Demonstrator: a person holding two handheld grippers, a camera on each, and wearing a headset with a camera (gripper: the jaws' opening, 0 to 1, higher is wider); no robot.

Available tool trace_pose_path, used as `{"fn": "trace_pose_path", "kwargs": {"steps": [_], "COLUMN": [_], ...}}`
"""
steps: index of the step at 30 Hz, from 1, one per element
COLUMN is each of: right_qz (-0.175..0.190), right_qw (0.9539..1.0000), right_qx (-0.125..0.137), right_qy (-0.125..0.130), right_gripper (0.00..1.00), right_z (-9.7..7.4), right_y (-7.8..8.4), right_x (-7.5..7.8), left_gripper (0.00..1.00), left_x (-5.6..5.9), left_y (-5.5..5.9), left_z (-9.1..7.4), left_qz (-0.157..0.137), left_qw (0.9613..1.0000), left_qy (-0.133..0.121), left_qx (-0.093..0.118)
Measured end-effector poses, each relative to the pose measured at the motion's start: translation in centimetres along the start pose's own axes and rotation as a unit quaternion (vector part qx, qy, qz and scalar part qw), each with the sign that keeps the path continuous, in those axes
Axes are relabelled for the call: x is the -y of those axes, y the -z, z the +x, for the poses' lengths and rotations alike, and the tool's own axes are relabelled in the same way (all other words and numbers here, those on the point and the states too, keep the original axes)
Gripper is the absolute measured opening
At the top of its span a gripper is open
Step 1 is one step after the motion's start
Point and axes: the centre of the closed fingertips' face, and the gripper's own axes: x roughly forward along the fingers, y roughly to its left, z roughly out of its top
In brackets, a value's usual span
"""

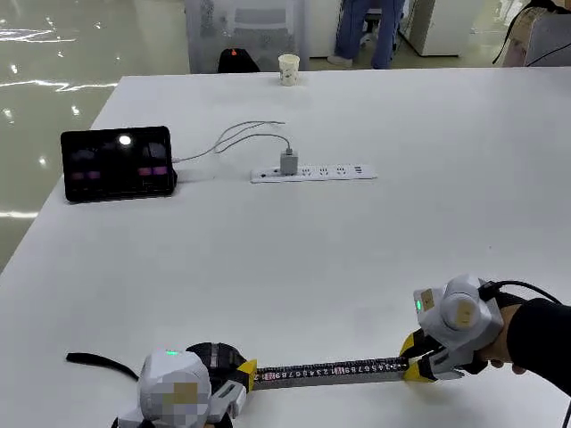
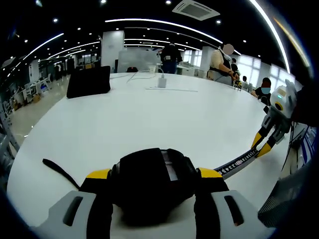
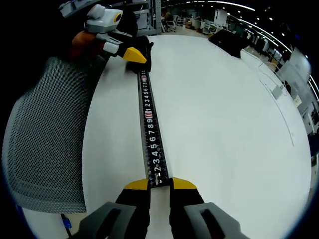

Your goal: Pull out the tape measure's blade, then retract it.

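Fig. My left tongs (image 2: 153, 173) clamp the black tape measure case (image 2: 152, 186); my right tongs (image 3: 159, 184) pinch the end of its blade (image 3: 148, 119), which lies extended on the white tabletop (image 1: 294, 259).

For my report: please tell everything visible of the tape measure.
The tape measure has a rounded black case, clamped in the left gripper on the white table. Its dark blade, with pale numbers, lies drawn out flat; the right gripper pinches its end. A black strap trails from the case.
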Motion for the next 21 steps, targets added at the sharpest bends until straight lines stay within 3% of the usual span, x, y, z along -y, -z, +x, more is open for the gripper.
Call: {"fn": "trace_pose_path", "kwargs": {"steps": [21], "right_qz": [-0.007], "right_qw": [1.0000], "right_qx": [-0.005], "right_qy": [0.000], "right_gripper": [0.12], "right_z": [0.09], "right_y": [-0.28], "right_x": [-0.20], "left_gripper": [0.61], "left_x": [0.10], "left_y": [0.07], "left_z": [-0.06], "left_qz": [0.001], "left_qw": [1.0000], "left_qy": [0.002], "left_qx": [-0.001]}}
